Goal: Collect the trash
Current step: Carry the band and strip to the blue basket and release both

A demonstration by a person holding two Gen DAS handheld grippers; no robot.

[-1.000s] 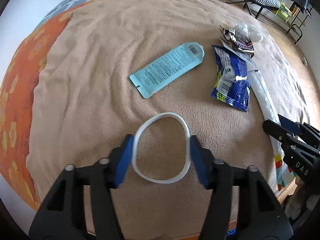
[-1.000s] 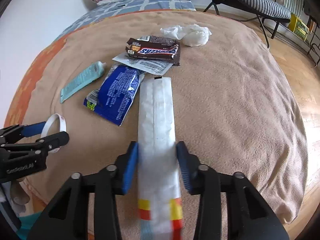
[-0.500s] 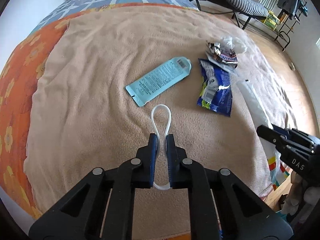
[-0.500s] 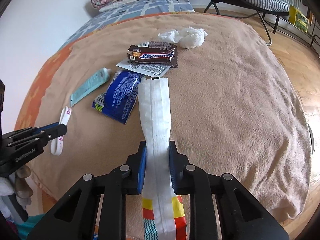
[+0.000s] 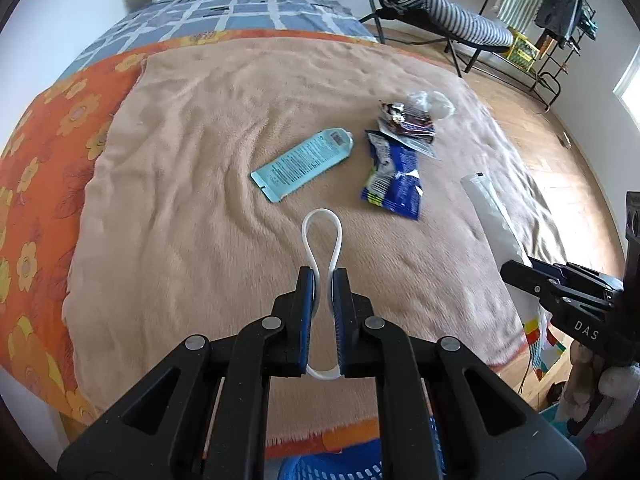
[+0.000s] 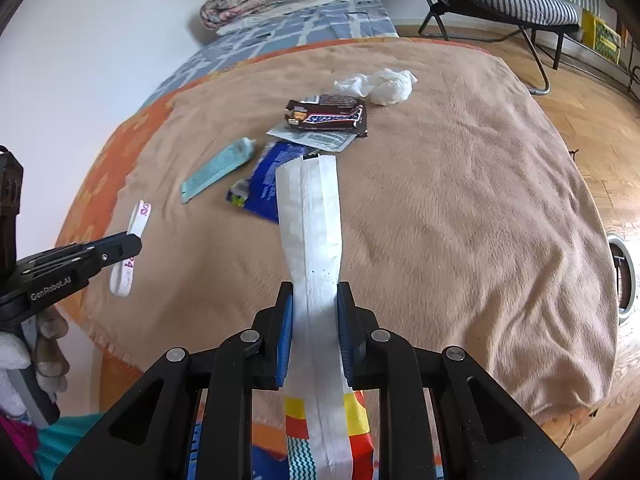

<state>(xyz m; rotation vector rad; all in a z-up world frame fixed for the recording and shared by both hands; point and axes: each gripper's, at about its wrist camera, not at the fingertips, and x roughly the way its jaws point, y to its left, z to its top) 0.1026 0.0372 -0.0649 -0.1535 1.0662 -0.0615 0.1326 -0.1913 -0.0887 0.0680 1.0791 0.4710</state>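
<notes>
On the bed a tan blanket (image 5: 192, 184) is spread, and most of the trash lies on it. The left gripper (image 5: 323, 280) has its fingers clenched on a white plastic ring (image 5: 322, 236), squeezed into a narrow loop that sticks out past the fingertips, above the blanket's near edge. The right gripper (image 6: 313, 300) is clamped on a long white wrapper (image 6: 310, 216) with bright colours at its near end; the wrapper's far end reaches out over the blanket, toward the middle of the pile. Further in on the blanket lie a light blue tube (image 5: 304, 164) and, just beside it, a blue snack bag (image 5: 394, 180). Beyond the bag sits a brown candy bar wrapper (image 6: 326, 114) on top of a flat printed sachet (image 6: 316, 138), and a crumpled white tissue (image 6: 384, 84) rests just past them. A blue basket (image 5: 332, 468) shows below the blanket's near edge, under the left gripper. A striped folding chair (image 6: 516, 0) stands on the wooden floor beyond the blanket's far corner.
</notes>
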